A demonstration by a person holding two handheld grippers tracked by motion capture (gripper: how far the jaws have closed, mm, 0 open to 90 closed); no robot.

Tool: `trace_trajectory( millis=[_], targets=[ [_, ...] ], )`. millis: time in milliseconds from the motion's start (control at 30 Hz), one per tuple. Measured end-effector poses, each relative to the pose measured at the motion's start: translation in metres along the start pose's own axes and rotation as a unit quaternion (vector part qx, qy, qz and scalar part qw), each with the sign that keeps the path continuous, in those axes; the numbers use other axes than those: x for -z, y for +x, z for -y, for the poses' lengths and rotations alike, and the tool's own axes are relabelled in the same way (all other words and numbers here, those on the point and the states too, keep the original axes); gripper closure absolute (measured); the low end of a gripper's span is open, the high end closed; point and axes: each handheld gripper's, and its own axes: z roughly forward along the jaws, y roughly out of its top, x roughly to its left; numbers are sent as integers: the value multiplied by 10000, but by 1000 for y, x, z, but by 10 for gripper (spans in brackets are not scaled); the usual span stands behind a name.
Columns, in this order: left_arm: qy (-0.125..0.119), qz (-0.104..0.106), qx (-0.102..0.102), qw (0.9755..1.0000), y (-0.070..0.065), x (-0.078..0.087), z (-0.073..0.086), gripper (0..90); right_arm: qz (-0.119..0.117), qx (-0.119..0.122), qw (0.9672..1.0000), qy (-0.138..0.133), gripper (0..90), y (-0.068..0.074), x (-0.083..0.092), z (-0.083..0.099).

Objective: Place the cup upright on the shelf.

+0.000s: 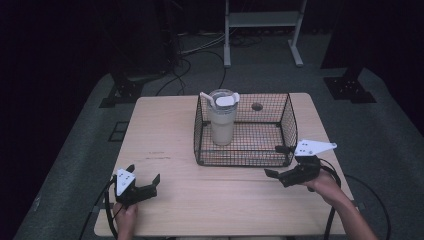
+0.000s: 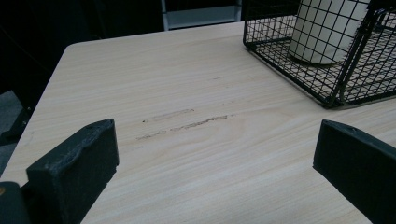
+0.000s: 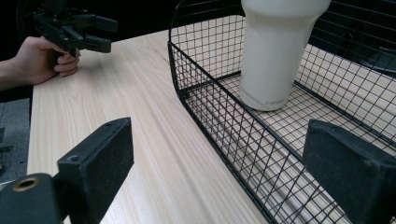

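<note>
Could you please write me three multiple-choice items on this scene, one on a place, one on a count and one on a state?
1. Where does the cream tumbler stand?
A. On the bare table, left of the basket
B. Inside the black wire basket, toward its left end
C. In the right claw

2. How many tumblers are in the basket?
A. One
B. Two
C. Three

3. How do the jaws of the left claw stand?
A. Shut on the tumbler
B. Shut on the basket's rim
C. Open, with nothing between them

Answers:
1. B, since the high view shows it upright on the basket's mesh floor, near the left wall.
2. A, since only one tumbler stands within the wire walls.
3. C, since the left gripper view shows the jaws wide apart over the bare wooden table.
</note>
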Motion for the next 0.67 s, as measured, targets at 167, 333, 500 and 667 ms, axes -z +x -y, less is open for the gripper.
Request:
trace_trajectory(
  millis=[167, 333, 500, 667],
  targets=[
    [-4, 5, -5, 10000, 0, 0, 0, 0, 31, 10, 10000, 8, 83, 3, 4, 6],
    [1, 5, -1, 10000, 0, 0, 0, 0, 64, 16, 10000, 29, 83, 5, 8, 13],
    [2, 2, -15, 10000, -1, 0, 0, 0, 102, 20, 9999, 34, 83, 10, 10, 25],
    [11, 0, -16, 10000, -1, 0, 0, 0, 103, -51, 9999, 31, 83, 14, 11, 38]
  ],
)
